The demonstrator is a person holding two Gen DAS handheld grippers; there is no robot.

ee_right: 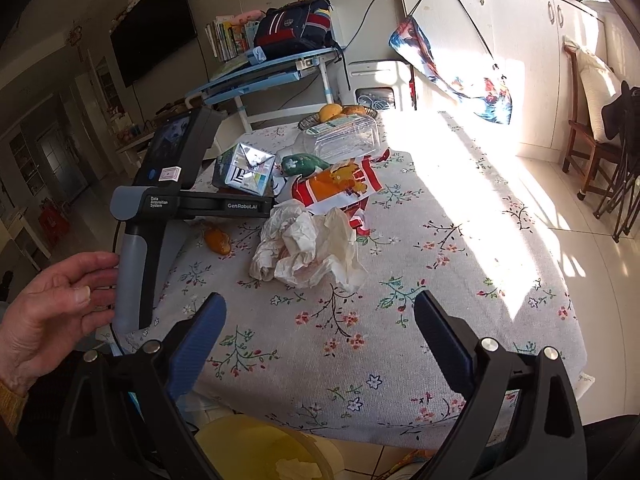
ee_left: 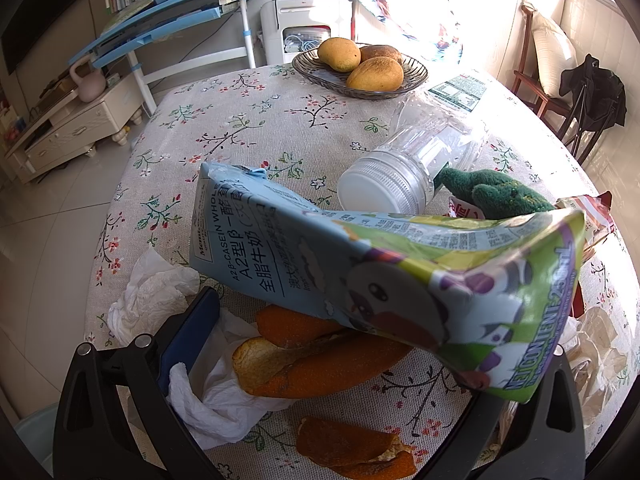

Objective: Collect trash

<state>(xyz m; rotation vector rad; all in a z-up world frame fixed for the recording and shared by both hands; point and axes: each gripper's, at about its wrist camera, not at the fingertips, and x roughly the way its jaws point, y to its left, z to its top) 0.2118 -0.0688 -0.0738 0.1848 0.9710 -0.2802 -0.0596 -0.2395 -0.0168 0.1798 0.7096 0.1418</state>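
Left gripper (ee_left: 340, 344) holds a milk carton (ee_left: 360, 264) across the middle of its view, one end wedged low at the right, above orange peels (ee_left: 312, 356) and white tissue (ee_left: 208, 396) on the bench (ee_left: 240, 120). Behind the carton lie a clear bottle (ee_left: 408, 164), a green plush (ee_left: 496, 192) and a bowl (ee_left: 312, 74) of mangoes. Right gripper (ee_right: 320, 344) stands wide and empty, low in its view, over bare cloth. Crumpled paper (ee_right: 308, 248) and a red wrapper (ee_right: 340, 188) sit mid-frame. At the left edge a hand (ee_right: 52, 312) rests open against the other gripper's handle.
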